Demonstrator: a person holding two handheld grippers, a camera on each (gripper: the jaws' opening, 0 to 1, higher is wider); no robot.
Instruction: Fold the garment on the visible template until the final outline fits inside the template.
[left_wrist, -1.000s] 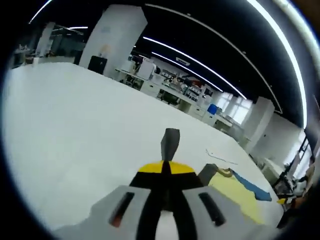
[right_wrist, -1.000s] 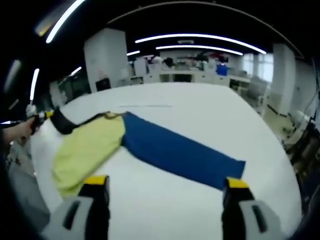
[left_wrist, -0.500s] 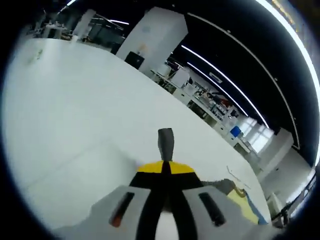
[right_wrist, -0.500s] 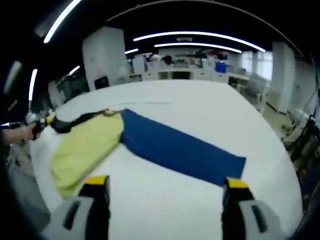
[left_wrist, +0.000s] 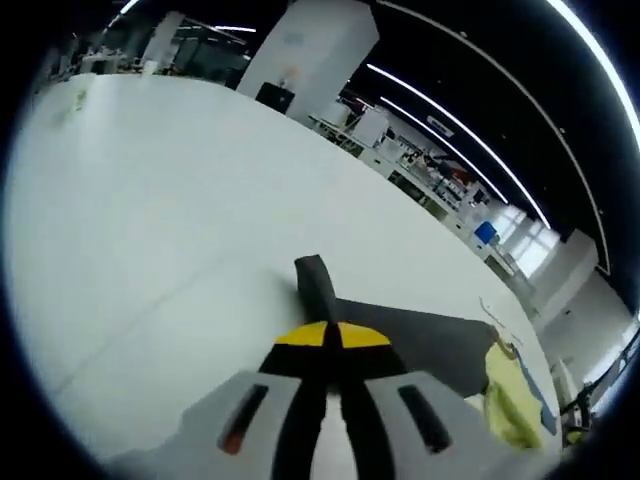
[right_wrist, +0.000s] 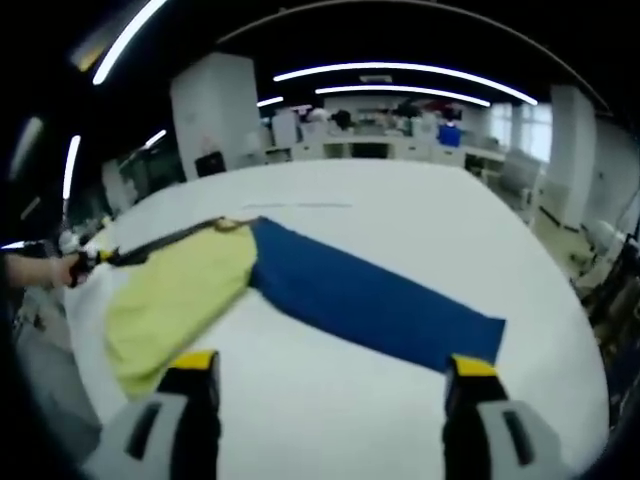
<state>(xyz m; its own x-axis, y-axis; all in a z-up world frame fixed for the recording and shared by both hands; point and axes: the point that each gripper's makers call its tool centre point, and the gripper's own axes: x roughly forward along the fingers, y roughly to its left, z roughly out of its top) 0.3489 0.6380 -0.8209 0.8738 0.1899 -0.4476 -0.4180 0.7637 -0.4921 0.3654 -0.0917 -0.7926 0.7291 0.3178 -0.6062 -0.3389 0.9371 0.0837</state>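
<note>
1. Ahead of the right gripper (right_wrist: 325, 400), between and beyond its two wide-apart jaws, the garment (right_wrist: 300, 290) lies on the white table (right_wrist: 400, 215). It has a yellow-green part (right_wrist: 175, 300) toward the left jaw and a long blue part (right_wrist: 380, 305) that runs out past the right jaw.
2. Beyond the yellow-green part, a dark grey sleeve (right_wrist: 160, 243) is stretched out to the left, where the left gripper (right_wrist: 90, 256) holds its end, with a hand (right_wrist: 35, 268) behind it.
3. Seen along the left gripper's own jaws, these are pressed together on the dark grey sleeve; the cloth spreads out just right of them, and the yellow-green part follows further right.
4. The right gripper is open and holds nothing; it hovers apart from the cloth.
5. I cannot make out a template outline on the table; only a thin line (right_wrist: 300, 206) shows beyond the garment.
6. As I judge it, the task is at an early stage: the garment is spread long and flat, no fold is visible, so all folding is left to do.
</note>
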